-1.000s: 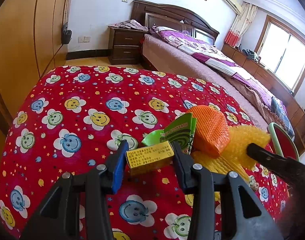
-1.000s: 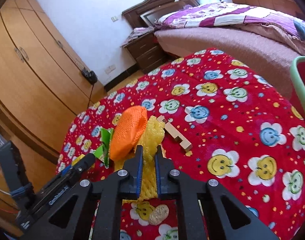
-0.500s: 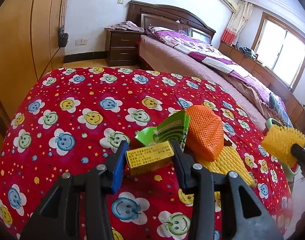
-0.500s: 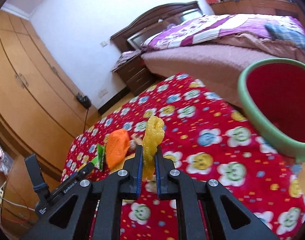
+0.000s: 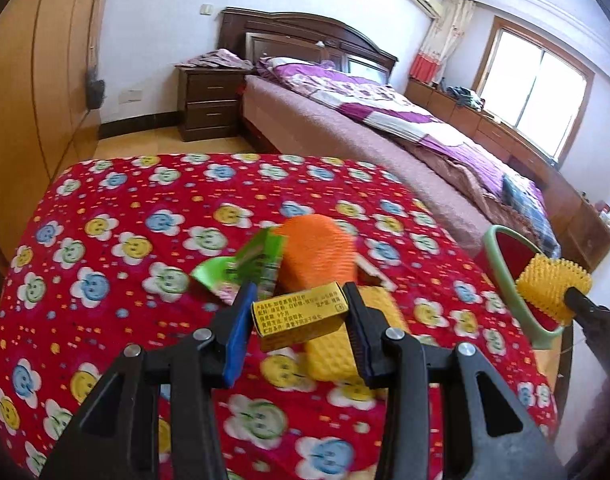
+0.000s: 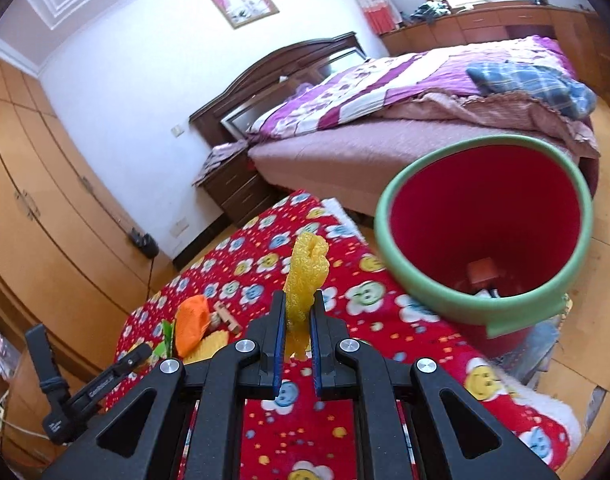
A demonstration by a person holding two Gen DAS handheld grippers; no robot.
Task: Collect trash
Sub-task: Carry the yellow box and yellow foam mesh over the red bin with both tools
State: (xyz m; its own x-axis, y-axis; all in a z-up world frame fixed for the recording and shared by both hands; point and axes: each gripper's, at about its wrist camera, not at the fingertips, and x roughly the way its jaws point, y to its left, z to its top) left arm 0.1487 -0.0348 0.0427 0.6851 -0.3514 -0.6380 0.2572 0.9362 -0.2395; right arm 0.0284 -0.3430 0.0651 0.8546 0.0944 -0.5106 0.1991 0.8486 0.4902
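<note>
I am mid-carry; my right gripper [image 6: 296, 322] is clamped on a yellow foam net [image 6: 307, 276], low centre of its frame, near the red bin [image 6: 401, 270] at right; my left gripper [image 5: 301, 316] grips a yellow carton [image 5: 301, 314] above the desk [image 5: 105, 240]; next, I judge, I bring the net over the bin's mouth and part the jaws.

Each camera sits on its gripper and looks forward along the fingers, angled downward. The left wrist view sits close above the red flowered cloth [image 5: 105, 248], facing the bed [image 5: 385, 136] and window [image 5: 533, 80]. The right wrist view faces the bed [image 6: 345, 152] and red bin [image 6: 485, 300]. Both share cloth, bed and bin [image 5: 501, 264].
</note>
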